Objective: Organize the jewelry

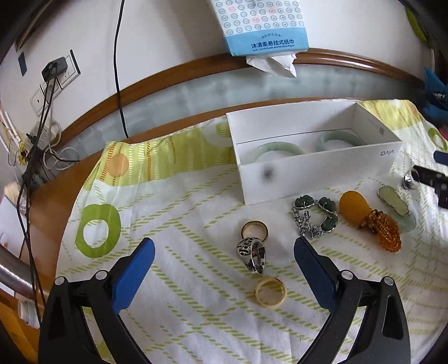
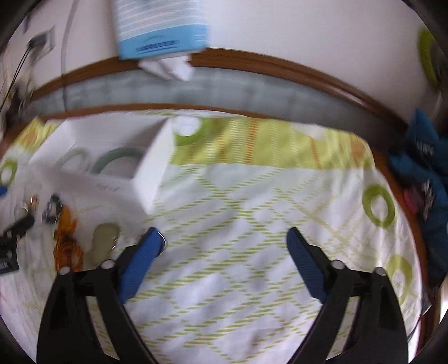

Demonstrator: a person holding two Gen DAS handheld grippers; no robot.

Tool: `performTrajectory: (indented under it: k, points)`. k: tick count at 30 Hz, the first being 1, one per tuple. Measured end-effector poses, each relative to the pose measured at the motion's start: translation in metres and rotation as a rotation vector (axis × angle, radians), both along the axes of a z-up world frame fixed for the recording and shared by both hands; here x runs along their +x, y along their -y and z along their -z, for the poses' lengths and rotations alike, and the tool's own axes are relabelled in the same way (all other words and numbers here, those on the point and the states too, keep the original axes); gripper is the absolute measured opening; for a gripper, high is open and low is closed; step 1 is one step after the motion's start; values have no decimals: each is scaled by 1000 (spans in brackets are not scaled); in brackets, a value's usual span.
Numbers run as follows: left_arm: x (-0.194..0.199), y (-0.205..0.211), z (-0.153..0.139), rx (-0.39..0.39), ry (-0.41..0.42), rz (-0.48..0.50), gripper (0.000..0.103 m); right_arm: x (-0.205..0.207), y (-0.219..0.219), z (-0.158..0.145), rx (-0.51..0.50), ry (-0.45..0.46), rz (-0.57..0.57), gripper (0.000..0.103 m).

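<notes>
My left gripper (image 1: 224, 246) is open above the cloth, with a silver ring (image 1: 252, 254), a gold ring (image 1: 254, 230) and a cream ring (image 1: 270, 292) lying between its fingers. A green stone bracelet (image 1: 315, 217), an amber pendant with beads (image 1: 369, 221) and a pale jade pendant (image 1: 394, 205) lie to the right. The white box (image 1: 308, 182) holds two jade bangles (image 1: 281, 149). My right gripper (image 2: 225, 240) is open and empty over bare cloth; the box (image 2: 145, 184) and the jewelry (image 2: 67, 240) lie to its left, blurred.
A patterned green and white cloth (image 1: 182, 218) covers the wooden table. A tissue pack (image 1: 260, 25) hangs on the wall behind. Cables and sockets (image 1: 47, 92) are at the far left. Blue fabric (image 2: 420, 156) lies at the table's right edge.
</notes>
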State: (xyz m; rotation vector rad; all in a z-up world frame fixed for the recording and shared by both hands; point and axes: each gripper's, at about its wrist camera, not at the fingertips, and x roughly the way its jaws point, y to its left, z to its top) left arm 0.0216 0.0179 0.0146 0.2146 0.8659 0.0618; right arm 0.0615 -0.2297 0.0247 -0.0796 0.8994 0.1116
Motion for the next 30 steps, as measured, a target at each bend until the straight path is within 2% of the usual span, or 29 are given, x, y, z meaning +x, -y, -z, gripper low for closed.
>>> performTrajectory:
  k: [2, 5, 7, 8, 14, 16, 18, 21, 23, 25, 30]
  points:
    - [0, -2, -1, -5, 4, -2, 98, -1, 3, -2, 68, -6, -30, 84]
    - [-2, -3, -2, -8, 12, -5, 98, -7, -9, -5, 110, -3, -118, 83]
    - [-2, -5, -2, -9, 12, -7, 98, -14, -21, -7, 114, 7, -179, 82]
    - [-2, -5, -2, -9, 13, -9, 98, -17, -27, -7, 109, 10, -209, 77]
    - [1, -14, -2, -13, 10, -45, 98, -27, -45, -6, 94, 3, -281, 70]
    - [4, -20, 0, -7, 3, -77, 98, -23, -46, -1, 43, -9, -252, 68]
    - [5, -29, -2, -36, 0, -107, 98, -14, -33, 1, 48, -25, -184, 65]
    - [6, -47, -5, -95, 0, -161, 98, -4, -6, 1, 119, -52, -89, 60]
    - [8, -56, -5, -120, -2, -196, 98, -3, 5, -3, 150, -35, -51, 60]
    - [9, -66, -5, -139, -7, -236, 98, -3, 11, -5, 168, -24, -30, 60]
    - [12, -78, -1, -126, -23, -308, 98, -2, 15, -7, 180, -18, -11, 60]
